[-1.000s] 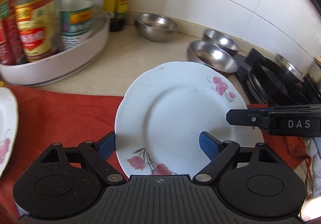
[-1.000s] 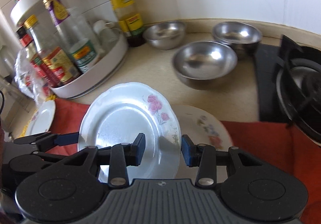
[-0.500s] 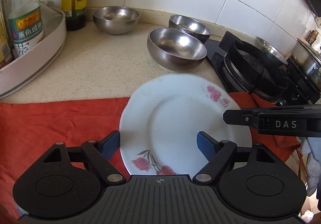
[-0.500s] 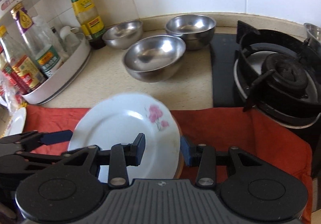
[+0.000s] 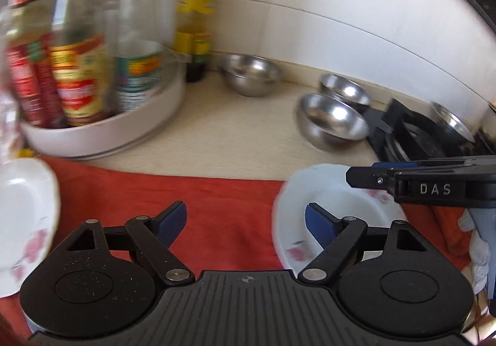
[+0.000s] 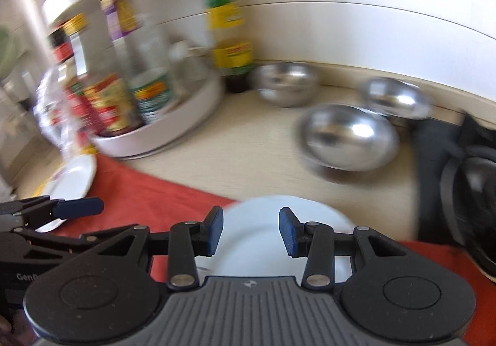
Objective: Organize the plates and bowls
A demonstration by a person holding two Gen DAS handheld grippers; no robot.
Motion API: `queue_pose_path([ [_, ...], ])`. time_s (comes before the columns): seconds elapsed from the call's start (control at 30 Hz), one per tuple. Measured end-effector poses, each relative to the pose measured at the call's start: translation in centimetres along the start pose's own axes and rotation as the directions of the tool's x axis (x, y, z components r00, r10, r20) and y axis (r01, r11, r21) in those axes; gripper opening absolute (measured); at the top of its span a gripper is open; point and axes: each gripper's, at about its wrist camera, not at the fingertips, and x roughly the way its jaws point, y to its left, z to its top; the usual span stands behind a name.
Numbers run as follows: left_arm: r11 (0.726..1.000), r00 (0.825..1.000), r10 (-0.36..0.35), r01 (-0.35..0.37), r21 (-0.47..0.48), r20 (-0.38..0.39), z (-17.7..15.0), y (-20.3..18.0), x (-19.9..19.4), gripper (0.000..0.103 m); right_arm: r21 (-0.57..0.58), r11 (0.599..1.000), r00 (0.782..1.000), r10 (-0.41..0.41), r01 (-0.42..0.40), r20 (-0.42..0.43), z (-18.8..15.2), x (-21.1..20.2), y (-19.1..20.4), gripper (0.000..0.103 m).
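Observation:
A white plate with pink flowers point(image 5: 338, 206) lies on the red cloth point(image 5: 201, 200) at the right; it also shows in the right wrist view point(image 6: 254, 234) under my right gripper point(image 6: 251, 229), which is open above it. My left gripper point(image 5: 245, 222) is open and empty over the cloth, left of that plate. A second flowered plate point(image 5: 24, 222) lies at the far left point(image 6: 73, 178). Three steel bowls point(image 5: 333, 121) point(image 5: 251, 74) point(image 5: 345, 91) stand on the counter behind.
A white round rack with sauce bottles point(image 5: 102, 132) stands at the back left, a dark bottle point(image 5: 193, 20) beside it. A black gas stove point(image 5: 434, 135) is at the right. Both views are motion-blurred.
The plate that both grippers held now lies on the cloth, released. Both grippers have opened, and the left one has swung left toward the second plate.

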Motion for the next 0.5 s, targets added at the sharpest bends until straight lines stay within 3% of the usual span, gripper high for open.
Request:
queue_pose_path([
  [0.23, 0.967, 0.978, 0.208, -0.203, -0.152, 0.018, -1.2, 6.5, -3.0, 0.089, -0.139, 0.976, 0.986, 0.165, -0.169, -0.04, 1.6, 3.4, 7.4, 0.042],
  [0.5, 0.916, 0.946, 0.324, -0.31, -0.253, 0.012, -2.1, 11.6, -5.2, 0.089, -0.229, 0.939, 0.966, 0.243, -0.256, -0.083, 2.4, 6.0, 12.9, 0.042],
])
